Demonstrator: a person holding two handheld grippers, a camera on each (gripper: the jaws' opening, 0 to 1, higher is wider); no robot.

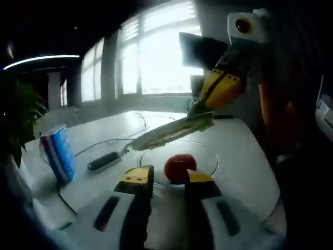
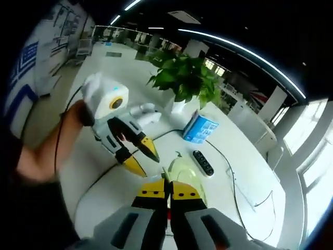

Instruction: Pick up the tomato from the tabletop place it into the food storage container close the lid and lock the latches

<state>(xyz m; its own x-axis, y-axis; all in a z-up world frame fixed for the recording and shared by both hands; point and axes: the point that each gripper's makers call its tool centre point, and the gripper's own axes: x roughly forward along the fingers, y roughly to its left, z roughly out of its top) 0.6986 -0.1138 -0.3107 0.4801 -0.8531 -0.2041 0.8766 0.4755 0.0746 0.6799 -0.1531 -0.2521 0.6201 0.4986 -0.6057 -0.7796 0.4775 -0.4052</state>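
Note:
A red tomato [image 1: 179, 166] sits inside a clear round container [image 1: 210, 159] on the white table [image 1: 244, 161]. My left gripper [image 1: 169, 178] is open just in front of it, one jaw on each side and nothing held. From the upper right, my right gripper [image 1: 200, 109] holds the clear lid [image 1: 166, 134] tilted above the container. In the right gripper view, my right gripper [image 2: 167, 190] is shut on the thin edge of the lid [image 2: 184, 174]. There the left gripper [image 2: 143, 161], held by a hand, stands open to the left.
A blue can [image 1: 57, 151] and a black remote [image 1: 104, 160] lie left of the container, with a thin cable [image 1: 104, 141] behind them. A green plant [image 2: 184, 78] stands past the can [image 2: 200, 127] and the remote [image 2: 203, 162]. A person's arm [image 2: 47, 151] reaches in at left.

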